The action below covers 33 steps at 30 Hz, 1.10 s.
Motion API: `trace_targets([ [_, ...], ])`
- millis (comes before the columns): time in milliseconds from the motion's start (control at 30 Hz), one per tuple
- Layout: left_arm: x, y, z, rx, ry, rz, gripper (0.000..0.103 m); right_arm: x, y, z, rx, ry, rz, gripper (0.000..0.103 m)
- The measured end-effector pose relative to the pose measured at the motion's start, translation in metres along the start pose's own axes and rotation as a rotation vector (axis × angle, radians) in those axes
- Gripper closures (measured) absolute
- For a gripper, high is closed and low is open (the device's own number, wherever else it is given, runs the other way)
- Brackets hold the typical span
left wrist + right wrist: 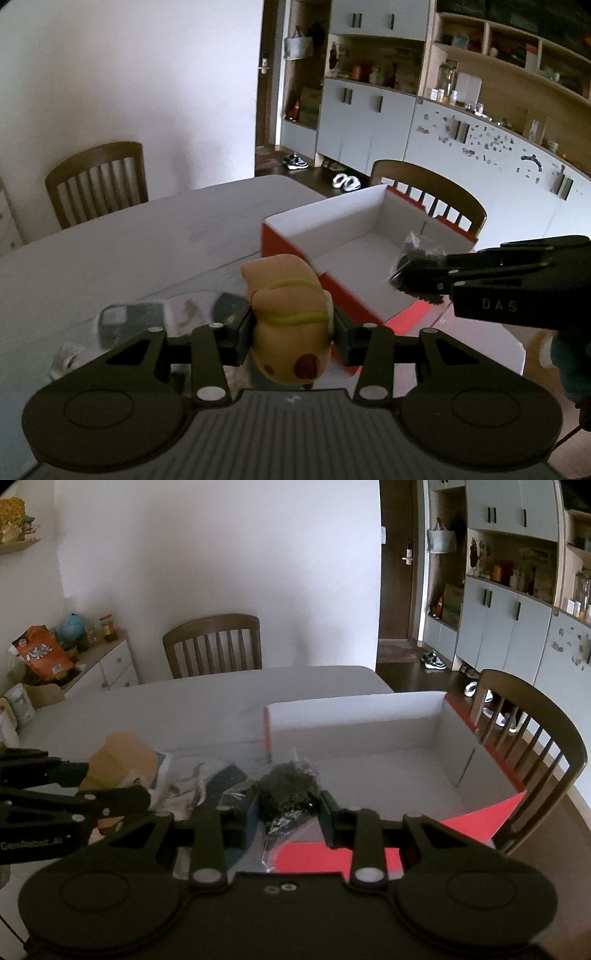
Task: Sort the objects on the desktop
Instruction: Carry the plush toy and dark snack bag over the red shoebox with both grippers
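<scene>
The left gripper [293, 332] pinches a tan rubbery toy animal [288, 314] at mid-body (light, slightly squashy); the right gripper [288, 812] squeezes a crinkly black-filled plastic packet [286, 790], the open red-and-white cardboard box [369, 710] just ahead.

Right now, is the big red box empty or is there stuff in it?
Empty, as far as it shows. The red box is open on top, and its white floor lies bare; the near corner hides behind the right gripper.

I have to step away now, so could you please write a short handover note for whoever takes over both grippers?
Left gripper: shut on a tan toy animal, held near the box's near corner.
Right gripper: shut on a small clear bag of dark bits, at the box's near edge.
Box: red outside, white inside, open; the visible inside looks empty.
Done: both things picked up.
Left: drop both in the box, then sort the blurred items on the table.
</scene>
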<state>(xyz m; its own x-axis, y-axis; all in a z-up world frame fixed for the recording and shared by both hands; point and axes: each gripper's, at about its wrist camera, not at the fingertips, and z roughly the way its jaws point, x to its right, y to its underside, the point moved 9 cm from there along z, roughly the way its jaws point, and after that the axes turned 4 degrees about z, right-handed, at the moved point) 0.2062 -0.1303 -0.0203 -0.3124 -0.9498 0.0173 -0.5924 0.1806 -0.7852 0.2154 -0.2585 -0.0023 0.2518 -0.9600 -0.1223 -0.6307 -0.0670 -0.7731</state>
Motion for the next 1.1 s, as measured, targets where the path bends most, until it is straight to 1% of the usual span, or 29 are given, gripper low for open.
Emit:
trace_targets([
  [267,0.041,-0.031,0.037,-0.024,0.012,0.028,0.060,0.047,-0.015,0.011,-0.005,0.002,0.004,0.070],
  [467,0.063,-0.048,0.062,-0.050,0.022,0.055,0.060,0.077,-0.024,0.020,-0.011,0.000,-0.006,0.070],
  [700,0.076,-0.063,0.096,-0.113,0.055,0.072,0.060,0.105,-0.036,0.033,-0.033,-0.006,-0.008,0.070],
  [800,0.080,-0.067,0.114,-0.142,0.054,0.095,0.060,0.113,-0.039,0.041,-0.050,-0.008,-0.017,0.070],
  [1100,0.088,-0.066,0.172,-0.256,0.084,0.120,0.060,0.130,-0.036,0.076,-0.141,-0.021,-0.065,0.070],
])
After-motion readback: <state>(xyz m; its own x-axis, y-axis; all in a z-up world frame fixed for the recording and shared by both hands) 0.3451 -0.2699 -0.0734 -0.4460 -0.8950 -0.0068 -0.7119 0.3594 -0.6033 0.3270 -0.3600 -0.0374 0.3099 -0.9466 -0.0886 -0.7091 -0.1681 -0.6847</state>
